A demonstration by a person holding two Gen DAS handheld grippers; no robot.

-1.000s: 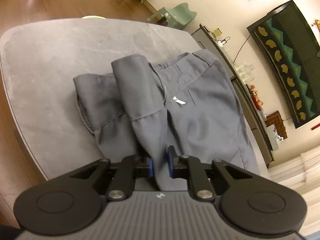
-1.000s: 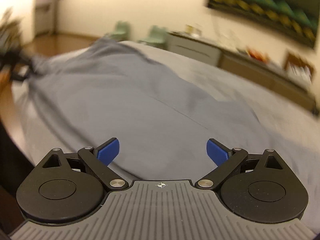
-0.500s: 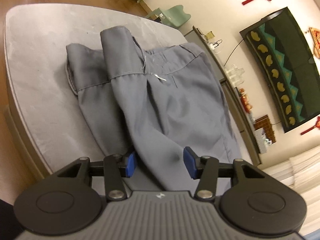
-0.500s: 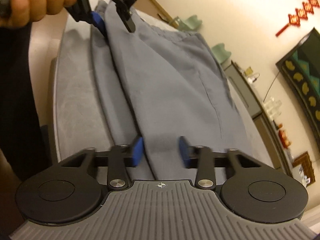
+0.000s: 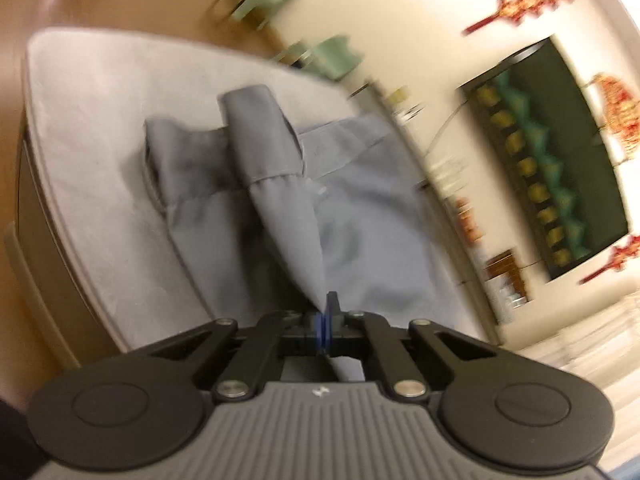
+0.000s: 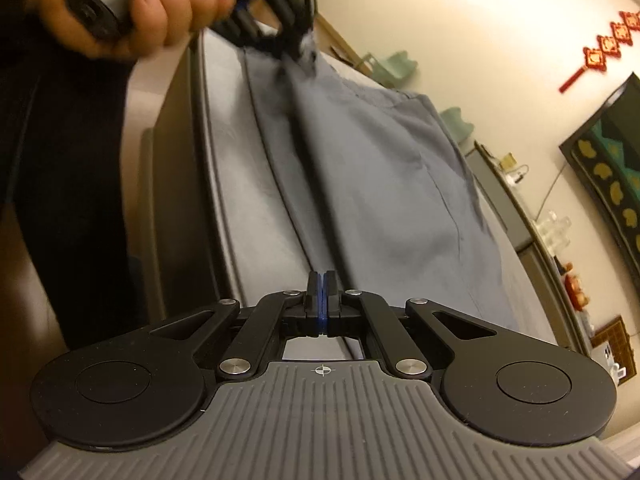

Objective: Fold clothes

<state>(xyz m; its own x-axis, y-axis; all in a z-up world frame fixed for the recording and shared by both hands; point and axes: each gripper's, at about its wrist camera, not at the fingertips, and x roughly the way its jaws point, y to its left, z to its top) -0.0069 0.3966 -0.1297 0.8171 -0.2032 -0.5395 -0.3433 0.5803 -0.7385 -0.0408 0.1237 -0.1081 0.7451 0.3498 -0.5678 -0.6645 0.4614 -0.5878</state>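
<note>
Grey trousers [image 5: 352, 208] lie spread on a grey table [image 5: 92, 120], one leg folded over the other. My left gripper [image 5: 324, 312] is shut on the near edge of the cloth, which rises in a taut ridge toward it. In the right wrist view the trousers [image 6: 392, 184] stretch away along the table [image 6: 236, 184]. My right gripper [image 6: 320, 284] is shut on their near edge. At the top of that view a hand [image 6: 132, 12] holds the left gripper [image 6: 276, 36], which pinches the far end of the same edge. The left wrist view is blurred.
The table's front edge [image 6: 188, 200] runs along the left beside a person's dark clothing [image 6: 68, 160]. Behind stand pale green chairs [image 5: 332, 56], a low cabinet [image 6: 516, 208] with small items, a dark wall panel [image 5: 552, 152] and red hanging ornaments [image 6: 604, 44].
Both grippers, open over the cloth half a second ago, have shut on the trousers' near edge. The left gripper has lifted its part into a ridge.
</note>
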